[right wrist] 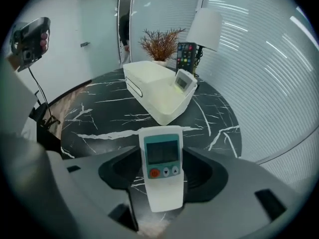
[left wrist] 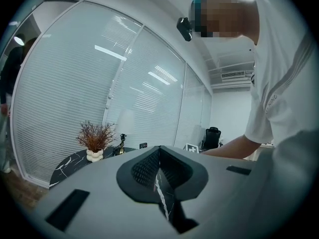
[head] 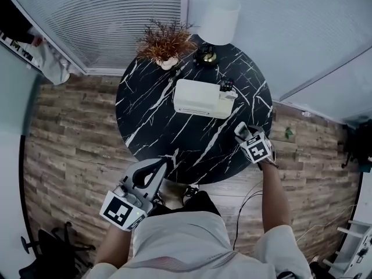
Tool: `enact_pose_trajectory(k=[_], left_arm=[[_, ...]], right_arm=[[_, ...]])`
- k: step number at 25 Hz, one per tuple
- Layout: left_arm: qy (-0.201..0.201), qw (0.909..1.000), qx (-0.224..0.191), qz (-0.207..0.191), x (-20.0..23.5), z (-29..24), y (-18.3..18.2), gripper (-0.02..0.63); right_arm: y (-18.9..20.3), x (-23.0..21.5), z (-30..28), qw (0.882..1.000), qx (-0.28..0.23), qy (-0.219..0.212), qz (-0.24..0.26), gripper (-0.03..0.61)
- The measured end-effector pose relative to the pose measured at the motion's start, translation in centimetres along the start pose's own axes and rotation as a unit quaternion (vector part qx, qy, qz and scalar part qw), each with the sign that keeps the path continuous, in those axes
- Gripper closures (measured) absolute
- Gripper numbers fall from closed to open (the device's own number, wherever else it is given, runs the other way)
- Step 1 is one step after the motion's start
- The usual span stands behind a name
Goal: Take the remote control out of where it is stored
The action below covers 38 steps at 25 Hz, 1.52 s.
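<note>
Remote control (right wrist: pixel 162 156), white plastic with screen, clamped in right tongs (right wrist: pixel 163 169) over round black marble bench (right wrist: pixel 99 118); left tongs (left wrist: pixel 158 171) closed, empty.

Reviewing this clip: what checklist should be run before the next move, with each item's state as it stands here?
1. white remote gripped by the right gripper: ok, jaws pressed on both its sides.
2. Remote out of the storage box: ok, the box sits farther back.
3. Bare table below for a set-down: ok.
4. left gripper out of the way: ok, shut and empty.
5. Remote touching the table: cannot tell.
</note>
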<state>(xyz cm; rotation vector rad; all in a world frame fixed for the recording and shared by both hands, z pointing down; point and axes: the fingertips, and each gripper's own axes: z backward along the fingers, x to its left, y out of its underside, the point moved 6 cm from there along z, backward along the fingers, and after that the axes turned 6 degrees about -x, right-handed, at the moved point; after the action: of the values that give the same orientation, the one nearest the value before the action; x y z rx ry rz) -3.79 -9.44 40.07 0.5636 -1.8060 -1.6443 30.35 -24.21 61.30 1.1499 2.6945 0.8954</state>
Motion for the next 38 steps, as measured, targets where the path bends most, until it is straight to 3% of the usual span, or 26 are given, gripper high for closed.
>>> enact_pose_trajectory(k=[4,6,9,15,21,24,28,38], left_arm=[[0.0,1.0,0.002,-0.005,-0.3,0.1,0.0,0.606],[-0.007,1.0,0.002,-0.003,-0.3,0.2,0.1,0.606],[-0.012,0.9999,0.002,-0.003,-0.2,0.1,0.2,0.606],[-0.017,0.9998,0.005,0.004,-0.3,0.0,0.6,0.606],[-0.015,0.9999,0.005,0.005,-0.5,-0.5,0.3,0.606],[-0.024,0.9997,0.007,0.0,-0.2,-0.6,-0.2,0.606],[-0.03,0.9995,-0.004,0.001,0.2,-0.5,-1.4,0.606],[-0.007,0.9992,-0.033,-0.021,0.7,0.6,-4.5,0.606]], right_arm=[[-0.1,0.0,-2.8,0.999,0.035,-0.025,0.019,0.318],[-0.3,-0.5,-3.2,0.999,0.038,0.003,0.026,0.502],[-0.4,-0.6,-3.9,0.999,0.039,-0.008,0.033,0.494],[0.1,-0.5,-3.6,1.0,-0.003,-0.027,-0.001,0.503],[-1.1,0.3,0.8,0.992,-0.105,-0.017,-0.07,0.505],[-2.7,0.7,4.7,0.976,-0.18,0.003,-0.118,0.528],[-4.8,2.2,10.2,0.946,-0.274,0.023,-0.171,0.545],[-8.2,8.4,20.5,0.886,-0.411,0.081,-0.198,0.554]])
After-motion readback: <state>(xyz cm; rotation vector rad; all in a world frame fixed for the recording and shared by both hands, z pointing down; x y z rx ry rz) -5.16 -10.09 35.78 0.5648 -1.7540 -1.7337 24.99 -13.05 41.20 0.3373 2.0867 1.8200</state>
